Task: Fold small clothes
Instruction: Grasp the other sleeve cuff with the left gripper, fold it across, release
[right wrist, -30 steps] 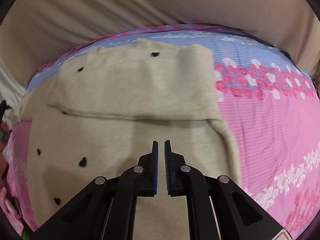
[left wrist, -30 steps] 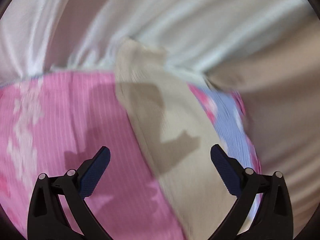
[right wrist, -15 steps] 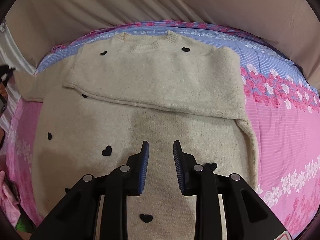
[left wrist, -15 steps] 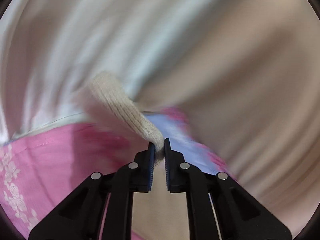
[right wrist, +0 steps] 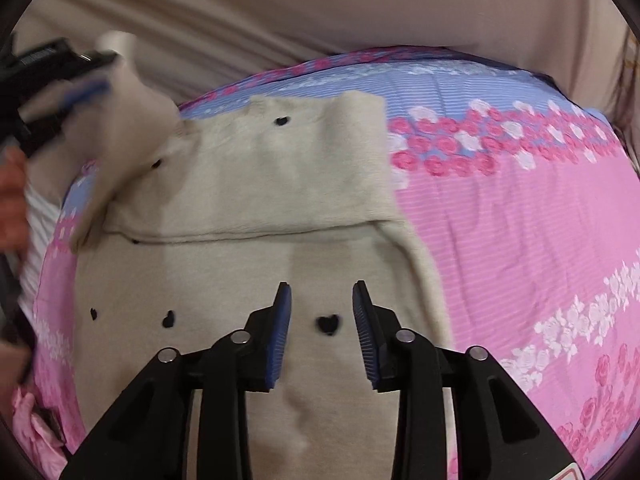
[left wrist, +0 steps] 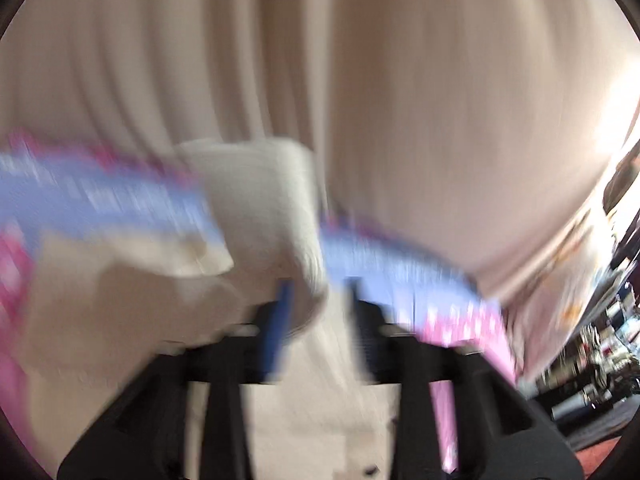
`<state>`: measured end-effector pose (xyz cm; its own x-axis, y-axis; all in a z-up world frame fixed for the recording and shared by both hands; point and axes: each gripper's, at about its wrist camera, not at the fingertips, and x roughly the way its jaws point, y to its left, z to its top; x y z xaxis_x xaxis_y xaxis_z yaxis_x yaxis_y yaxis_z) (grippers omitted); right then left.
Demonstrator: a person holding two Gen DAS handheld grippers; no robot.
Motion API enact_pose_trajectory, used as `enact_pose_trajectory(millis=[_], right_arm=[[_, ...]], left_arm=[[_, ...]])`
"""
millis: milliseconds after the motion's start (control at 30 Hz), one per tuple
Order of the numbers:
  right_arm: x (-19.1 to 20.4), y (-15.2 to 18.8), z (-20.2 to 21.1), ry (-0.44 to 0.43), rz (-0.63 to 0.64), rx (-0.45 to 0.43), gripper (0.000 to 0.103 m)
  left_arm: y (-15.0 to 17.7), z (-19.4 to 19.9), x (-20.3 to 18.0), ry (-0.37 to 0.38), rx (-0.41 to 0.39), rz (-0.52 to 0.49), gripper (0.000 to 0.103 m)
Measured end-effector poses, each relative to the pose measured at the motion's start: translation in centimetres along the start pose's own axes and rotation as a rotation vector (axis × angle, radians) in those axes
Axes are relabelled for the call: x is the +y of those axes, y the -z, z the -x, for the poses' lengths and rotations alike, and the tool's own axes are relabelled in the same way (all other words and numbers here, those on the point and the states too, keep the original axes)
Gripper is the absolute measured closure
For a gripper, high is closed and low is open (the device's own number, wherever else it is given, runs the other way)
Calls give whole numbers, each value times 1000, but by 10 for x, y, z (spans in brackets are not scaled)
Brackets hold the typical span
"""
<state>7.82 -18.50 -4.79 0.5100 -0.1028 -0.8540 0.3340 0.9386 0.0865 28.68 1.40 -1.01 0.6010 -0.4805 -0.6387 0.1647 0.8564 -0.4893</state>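
sweater [right wrist: 256,184]: soft, light, floppy knit. left gripper [left wrist: 318,300] opening, sleeve [left wrist: 280,216] between its fingers; right gripper [right wrist: 320,320] opening, empty. grab cuffs or hem.

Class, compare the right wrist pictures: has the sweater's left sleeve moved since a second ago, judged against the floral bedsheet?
Yes. The sleeve has risen off the floral bedsheet at the left edge, lifted toward the sweater body by the left gripper.
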Motion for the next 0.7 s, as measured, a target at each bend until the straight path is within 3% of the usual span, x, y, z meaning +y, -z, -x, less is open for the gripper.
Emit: enact_pose_trajectory(millis=[33,133,233,300,467,667,700], right_arm=[[-11,-1,1,4,-17,-5,69],[-32,-6,3,4,-43,-5,68],[-33,-23,2,-18,2,-25,64],[-25,-40,-7,-47,29,-25,56],[6,-99,-64,-183,-21,29,54],[33,-134,-144,-202,-107,124,54],[36,-134,-153,-203,-120,134,62]], left_arm=[[12,-17,-3,-33,38,18,30],[60,-47,-9,-130,127,41,28],[95,-29,-7,-171,155,21,24],[114,-12,-4,-210,152,-1,19],[132,30,18,-283,131,-17,15],[138,69,49,-335,113,46,12],[140,72,55,-345,110,57,11]])
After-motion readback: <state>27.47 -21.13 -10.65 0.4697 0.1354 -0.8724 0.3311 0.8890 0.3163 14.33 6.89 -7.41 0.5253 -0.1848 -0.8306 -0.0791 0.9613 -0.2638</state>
